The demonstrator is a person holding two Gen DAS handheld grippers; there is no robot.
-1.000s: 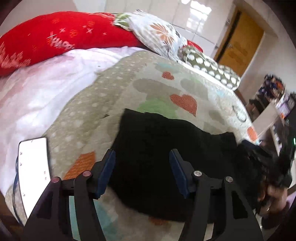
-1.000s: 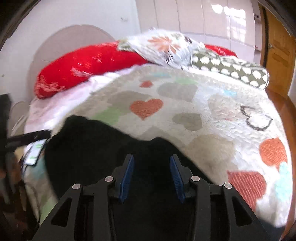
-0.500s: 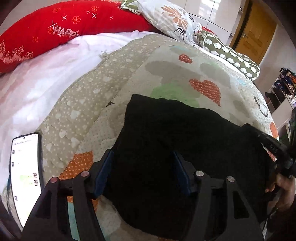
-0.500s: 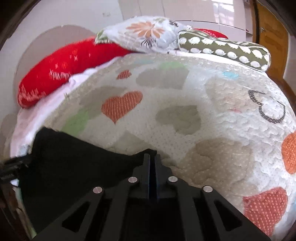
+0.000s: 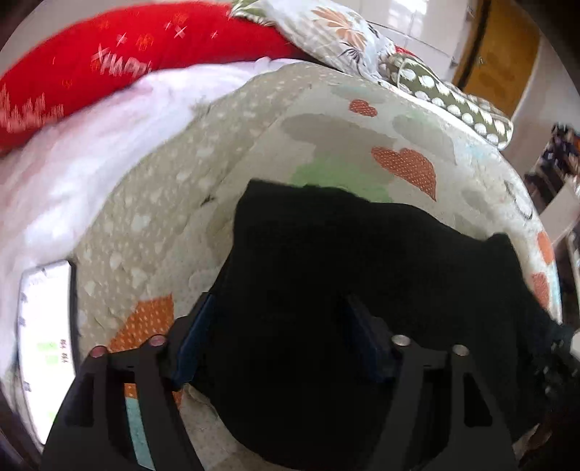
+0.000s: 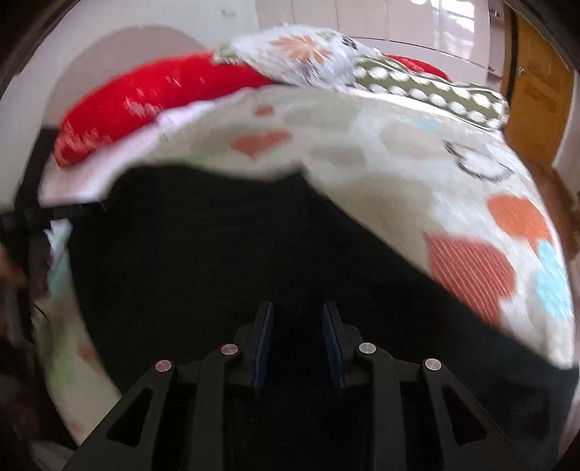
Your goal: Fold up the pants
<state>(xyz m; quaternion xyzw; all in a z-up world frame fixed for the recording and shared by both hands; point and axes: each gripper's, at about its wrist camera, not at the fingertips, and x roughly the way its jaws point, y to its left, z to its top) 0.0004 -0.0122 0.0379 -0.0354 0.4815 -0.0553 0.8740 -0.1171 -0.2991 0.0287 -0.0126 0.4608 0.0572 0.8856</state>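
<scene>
1. Left gripper (image 5: 282, 337) stands wide above the near-left part of the black pants (image 5: 362, 290); its jaws have just been opening further, and the dark cloth shows between the blue pads (image 5: 192, 344), which do not press on it.
2. Right gripper (image 6: 298, 344) has its jaws a narrow way apart; they have just been opening after a pinch, with black cloth showing behind the gap, and whether cloth sits in the gap cannot be told against the dark.
3. Spread flat on the heart-patterned quilt (image 5: 326, 145), the pants lie as a broad black patch near the bed's front edge; in the right wrist view they (image 6: 217, 253) fill the lower middle of the picture, which is smeared by motion.
4. A lit phone (image 5: 45, 337) lies on the bed at the left edge of the left wrist view, apart from the pants.
5. At the head of the bed are a red pillow (image 5: 127, 61), a floral pillow (image 5: 326, 29) and a green spotted bolster (image 5: 449, 98).
6. A wooden door (image 6: 540, 98) stands beyond the bed on the right.
</scene>
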